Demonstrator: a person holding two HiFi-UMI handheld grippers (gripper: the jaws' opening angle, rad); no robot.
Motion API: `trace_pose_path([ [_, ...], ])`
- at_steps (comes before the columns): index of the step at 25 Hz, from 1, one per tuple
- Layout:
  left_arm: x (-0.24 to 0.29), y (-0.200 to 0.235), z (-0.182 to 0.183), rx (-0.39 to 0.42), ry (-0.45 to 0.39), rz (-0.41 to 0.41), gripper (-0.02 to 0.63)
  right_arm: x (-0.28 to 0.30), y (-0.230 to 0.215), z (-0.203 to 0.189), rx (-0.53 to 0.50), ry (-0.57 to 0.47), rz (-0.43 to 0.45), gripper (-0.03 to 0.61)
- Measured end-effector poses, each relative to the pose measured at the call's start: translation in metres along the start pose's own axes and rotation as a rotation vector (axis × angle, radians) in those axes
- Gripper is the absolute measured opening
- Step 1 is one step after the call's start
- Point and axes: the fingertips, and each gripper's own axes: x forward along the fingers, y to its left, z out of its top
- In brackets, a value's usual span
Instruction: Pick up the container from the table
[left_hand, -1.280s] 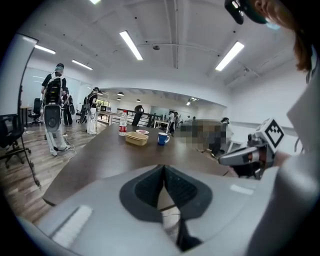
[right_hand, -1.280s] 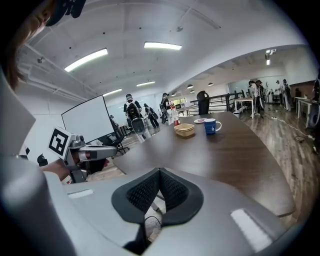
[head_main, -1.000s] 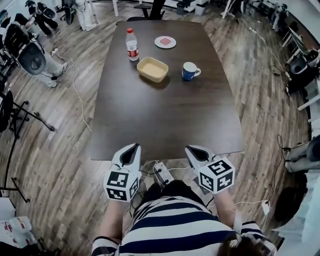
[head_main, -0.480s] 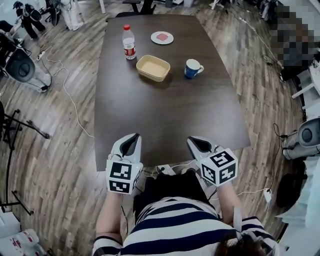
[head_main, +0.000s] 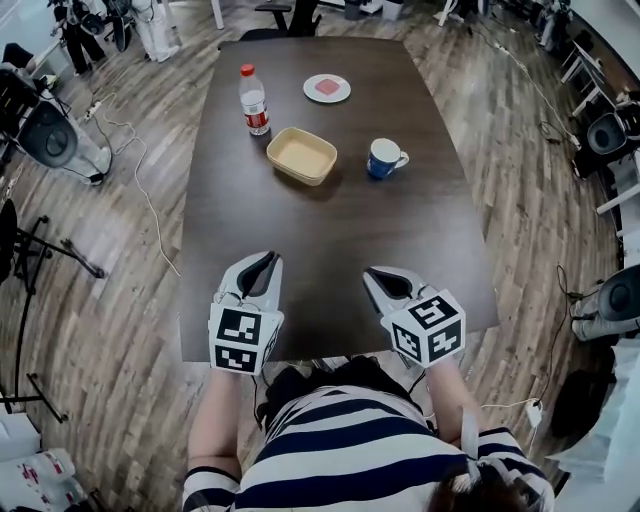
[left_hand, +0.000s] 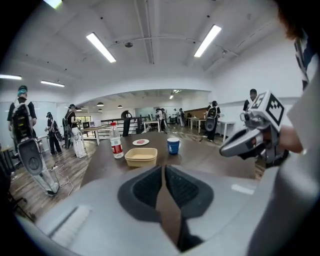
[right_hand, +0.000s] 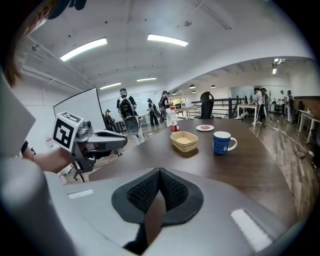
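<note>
1. Left gripper (left_hand: 162, 170): the jaws are clenched tip to tip, with nothing between them.
2. Right gripper (right_hand: 159, 172): same, pads pressed together, no load.
3. In the head view both grippers sit over the near end of the table (head_main: 330, 230). The left one is at 7 o'clock and the right one at 5 o'clock, and both noses point to 12. I cannot tell whether they touch the tabletop.
4. The marker cubes (head_main: 243, 340) are at the rear of each gripper, toward 6 o'clock, just ahead of the hands.
5. Container (head_main: 301, 155): tan, rectangular and open-topped, and it looks empty. It rests flat on the far half of the table, at 12 o'clock from the grippers and well apart from both. Neither gripper touches it. It shows ahead of the jaws in both gripper views.
6. Bottle (head_main: 254, 100): clear with a red cap and red label, upright. It stands at 10 o'clock of the container, near but apart.
7. Mug (head_main: 383, 158): blue, upright, at 3 o'clock of the container, with a gap between them. The handle points to 3 o'clock.
8. Plate (head_main: 327, 88): white and small, with a reddish patch on it. It is at 1 o'clock of the container, near the far table edge.
9. Person: the striped shirt (head_main: 350, 450) is at 6 o'clock of the head view.
10. Wooden floor (head_main: 120, 300) surrounds the table, with a cable at 9 o'clock. People stand in the background of the gripper views.
</note>
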Motion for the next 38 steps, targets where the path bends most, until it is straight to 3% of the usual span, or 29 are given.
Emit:
trace_pose_path([
  [16,0.132,0.005,0.053,0.057,0.060,0.041,0.000,0.035,-0.100,0.008,0.003,0.073,0.104,-0.004],
  [29,0.232,0.022,0.041,0.101,0.184,0.033,0.000,0.071,-0.140,-0.008,0.043,0.137,0.155,-0.005],
  [38,0.277,0.024,0.017,0.196,0.318,0.053,0.000,0.087,-0.150,-0.022,0.063,0.180,0.201,-0.005],
])
